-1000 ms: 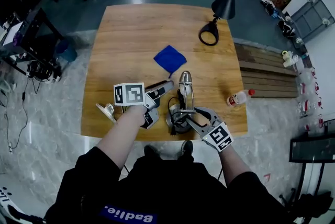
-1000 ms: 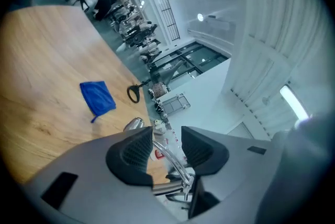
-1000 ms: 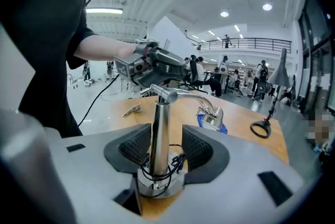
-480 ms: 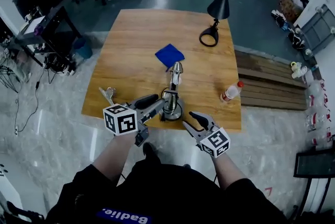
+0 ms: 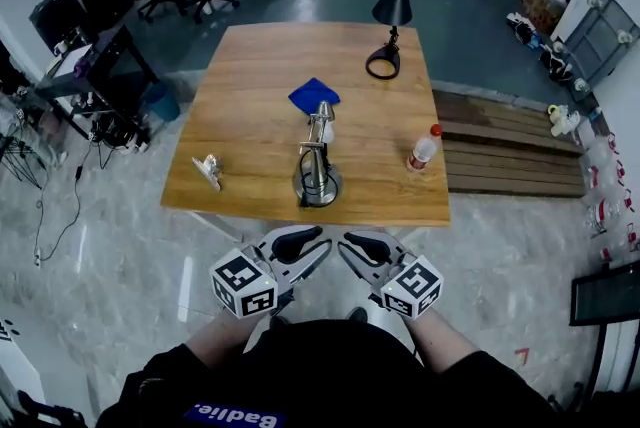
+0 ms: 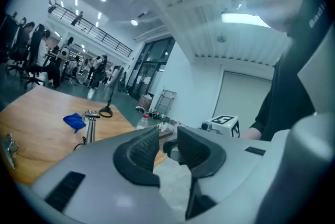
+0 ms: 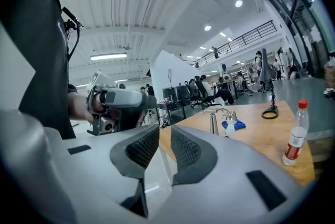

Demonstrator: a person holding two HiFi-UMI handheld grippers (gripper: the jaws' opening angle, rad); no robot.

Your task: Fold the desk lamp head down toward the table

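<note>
Overhead, the head view shows a silver metal desk lamp on a round base point(image 5: 318, 166) standing on the square wooden surface point(image 5: 250, 56), close to its near edge and just this side of a crumpled blue cloth point(image 5: 313, 95). A clear plastic bottle with a red cap point(image 5: 423, 148) stands to the lamp's right, a black cone-shaded lamp point(image 5: 392, 11) stands at the far edge, and a small shiny metal clip point(image 5: 208, 169) sits to the left. The left claw point(image 5: 315, 244) and the right claw point(image 5: 347, 248) hang side by side off the surface, well apart from the silver lamp. Next, the left gripper view shows its ribbed pads a narrow gap apart, having just been closing, with only pale floor between them. The silver lamp stands far off on the wood, upright beside the cloth. Lastly, the right gripper view shows its pads likewise released with a slim gap, just closing on nothing. The lamp, cloth and bottle lie beyond.
</note>
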